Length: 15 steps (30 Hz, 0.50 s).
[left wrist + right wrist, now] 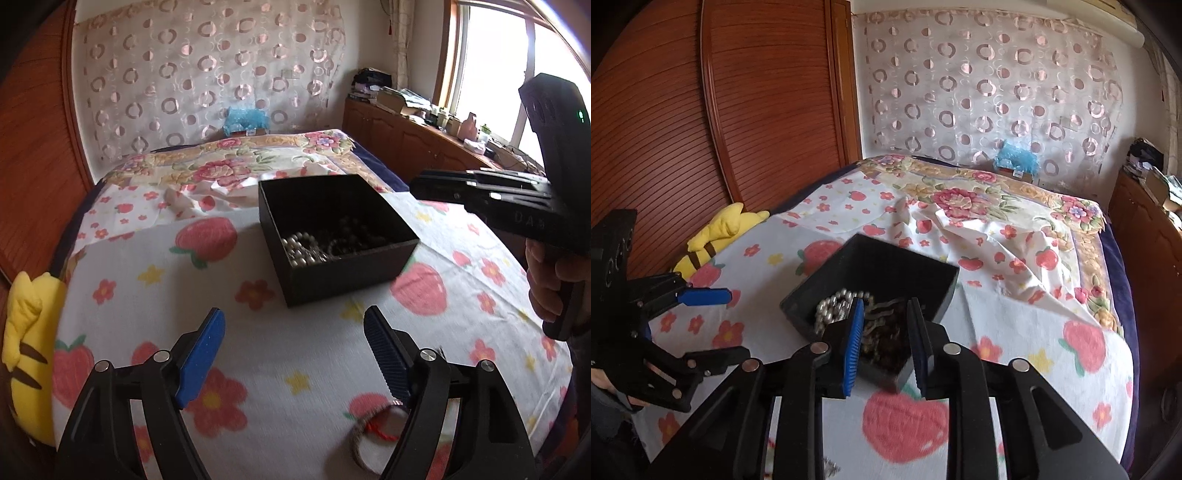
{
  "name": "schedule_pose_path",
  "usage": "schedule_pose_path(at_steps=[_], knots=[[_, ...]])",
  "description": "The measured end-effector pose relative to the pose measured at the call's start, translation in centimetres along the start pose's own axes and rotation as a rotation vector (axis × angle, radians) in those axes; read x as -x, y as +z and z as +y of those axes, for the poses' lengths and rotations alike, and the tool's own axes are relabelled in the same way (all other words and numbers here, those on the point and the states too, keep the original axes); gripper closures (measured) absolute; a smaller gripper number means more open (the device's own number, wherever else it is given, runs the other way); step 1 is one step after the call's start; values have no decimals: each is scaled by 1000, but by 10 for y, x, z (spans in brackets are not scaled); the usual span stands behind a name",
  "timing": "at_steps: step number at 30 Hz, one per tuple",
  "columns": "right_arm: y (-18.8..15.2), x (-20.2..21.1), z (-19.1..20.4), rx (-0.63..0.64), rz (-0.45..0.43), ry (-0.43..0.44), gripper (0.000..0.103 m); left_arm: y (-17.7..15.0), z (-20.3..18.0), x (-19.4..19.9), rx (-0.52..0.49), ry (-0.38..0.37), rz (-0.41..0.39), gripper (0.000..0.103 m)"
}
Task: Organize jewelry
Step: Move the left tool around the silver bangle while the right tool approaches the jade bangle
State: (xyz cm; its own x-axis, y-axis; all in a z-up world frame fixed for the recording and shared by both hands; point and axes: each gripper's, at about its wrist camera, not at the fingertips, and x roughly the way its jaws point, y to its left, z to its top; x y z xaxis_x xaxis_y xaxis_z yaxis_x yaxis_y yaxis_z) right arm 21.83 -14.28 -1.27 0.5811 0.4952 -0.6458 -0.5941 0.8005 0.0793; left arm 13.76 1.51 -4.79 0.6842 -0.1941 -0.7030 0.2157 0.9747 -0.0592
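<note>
Squarely on the strawberry-print bed sheet [155, 325] sat your matte black box [354, 273], rigid and open-topped, with pearly beads [301, 251] beside a darker chain [882, 332] heaped inside. Your left tongs [295, 354] stood wide apart over bare cloth, ribbed blue pads empty. Your right tongs [886, 339] hung narrowly parted above the box's near corner, gripping nothing. Only the left view showed a woven bangle [373, 435] with red thread on the sheet beneath its right finger; only the right view showed the slatted wooden door [701, 110].

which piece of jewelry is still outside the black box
The red-threaded bangle, lying on the sheet by the left gripper; the pearl strand and dark beads are inside the black box.
</note>
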Motion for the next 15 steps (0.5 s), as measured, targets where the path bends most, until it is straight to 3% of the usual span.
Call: schedule_pose_path(at_steps=[11,15], knots=[[-71,36,25,-43,38,-3,76,-31,-14,28,-13,-18,-6,24],[-95,45,37,-80,53,28,70,-41,-20,36,-16,-24,-3,24]])
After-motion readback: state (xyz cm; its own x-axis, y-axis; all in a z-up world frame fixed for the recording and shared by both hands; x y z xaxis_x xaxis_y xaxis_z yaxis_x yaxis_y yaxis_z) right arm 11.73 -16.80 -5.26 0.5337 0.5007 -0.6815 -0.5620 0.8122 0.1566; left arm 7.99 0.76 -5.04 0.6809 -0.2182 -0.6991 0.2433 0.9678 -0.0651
